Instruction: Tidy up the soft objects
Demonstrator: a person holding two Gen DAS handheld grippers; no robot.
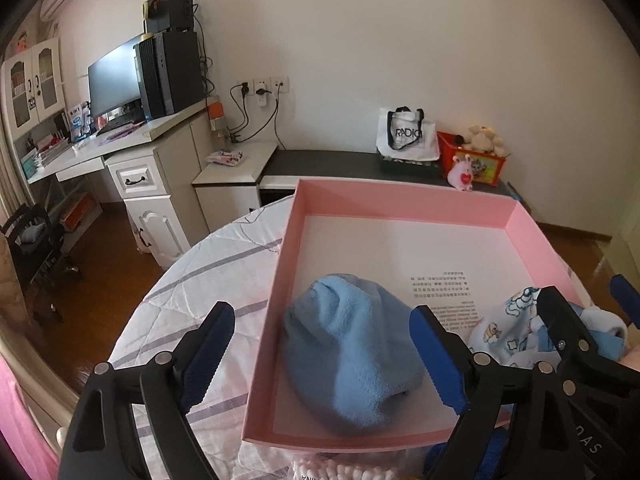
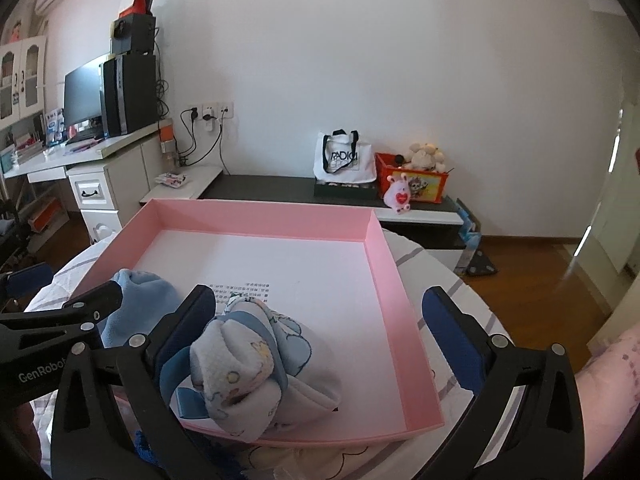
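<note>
The light blue fleece bundle [image 1: 352,356] is lying in the pink tray [image 1: 400,196] on the counter [image 1: 192,280], near its front left corner. Beside it, the printed cloth bundle [image 2: 248,364] is resting at the front edge. The left gripper [image 1: 322,354] and right gripper [image 2: 320,342] are both standing wide, their fingers [image 1: 210,350] pressing nothing.

The printed words [image 1: 444,292] on the pink box [image 1: 400,200] floor are too small to read. At six o'clock, a fuzzy pink-white thing [image 1: 340,470] is cut off.
</note>
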